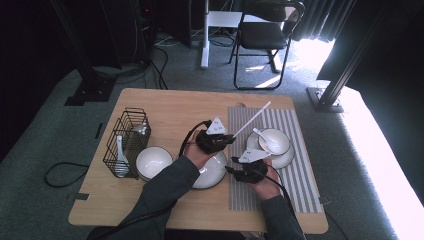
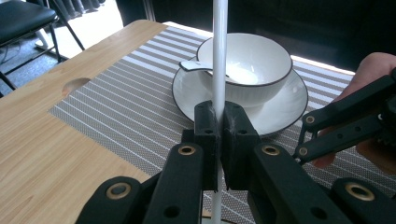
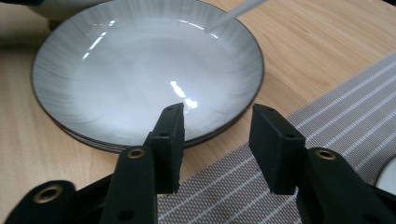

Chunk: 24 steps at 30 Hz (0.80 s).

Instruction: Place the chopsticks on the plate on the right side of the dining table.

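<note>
My left gripper (image 1: 222,139) (image 2: 218,122) is shut on a long white stick (image 1: 252,119) (image 2: 219,56), which runs straight up between its jaws. Beyond it a white bowl (image 1: 274,141) (image 2: 245,65) with a white spoon (image 2: 205,67) in it stands on a white saucer (image 2: 280,116). My right gripper (image 1: 234,166) (image 3: 219,120) is open at the near rim of a grey plate (image 1: 212,172) (image 3: 140,70); its pads are off the rim. The stick's lower end (image 3: 233,14) hangs over the plate's far side.
A striped grey placemat (image 1: 295,180) (image 3: 336,102) covers the right half of the wooden table (image 1: 175,107). A black wire basket (image 1: 127,142) and an empty white bowl (image 1: 153,162) stand at the left. A folding chair (image 1: 265,35) stands beyond the table.
</note>
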Tool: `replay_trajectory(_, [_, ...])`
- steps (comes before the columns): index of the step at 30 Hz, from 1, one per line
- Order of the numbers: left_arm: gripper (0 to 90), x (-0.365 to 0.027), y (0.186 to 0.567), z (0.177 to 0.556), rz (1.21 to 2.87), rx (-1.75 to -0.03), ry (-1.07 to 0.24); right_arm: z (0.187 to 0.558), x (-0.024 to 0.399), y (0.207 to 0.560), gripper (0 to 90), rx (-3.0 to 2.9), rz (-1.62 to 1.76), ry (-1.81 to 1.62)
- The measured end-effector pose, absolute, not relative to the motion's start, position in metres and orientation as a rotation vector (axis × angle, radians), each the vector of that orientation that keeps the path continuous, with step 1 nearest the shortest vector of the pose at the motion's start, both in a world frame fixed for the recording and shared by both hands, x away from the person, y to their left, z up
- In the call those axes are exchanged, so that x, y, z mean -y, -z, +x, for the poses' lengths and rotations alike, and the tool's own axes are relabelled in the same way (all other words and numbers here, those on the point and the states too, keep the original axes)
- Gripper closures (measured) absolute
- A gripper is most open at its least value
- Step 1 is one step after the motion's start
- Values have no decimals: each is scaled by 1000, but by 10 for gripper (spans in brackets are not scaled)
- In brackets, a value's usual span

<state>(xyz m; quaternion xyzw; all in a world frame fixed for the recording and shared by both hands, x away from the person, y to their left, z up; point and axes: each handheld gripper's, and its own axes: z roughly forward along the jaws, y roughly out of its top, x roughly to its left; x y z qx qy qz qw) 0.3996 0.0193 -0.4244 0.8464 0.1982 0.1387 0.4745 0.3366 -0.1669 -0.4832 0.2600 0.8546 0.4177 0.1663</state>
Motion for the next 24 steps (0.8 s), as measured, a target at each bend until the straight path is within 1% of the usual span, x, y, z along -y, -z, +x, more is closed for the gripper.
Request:
replay_trajectory(7, [867, -17, 425, 405, 2079, -492, -342, 336, 171, 487, 481, -2407, 784, -1158])
replay_trajectory(24, [866, -4, 430, 416, 2116, -493, -356, 324, 190, 501, 435, -2380, 841, -1120])
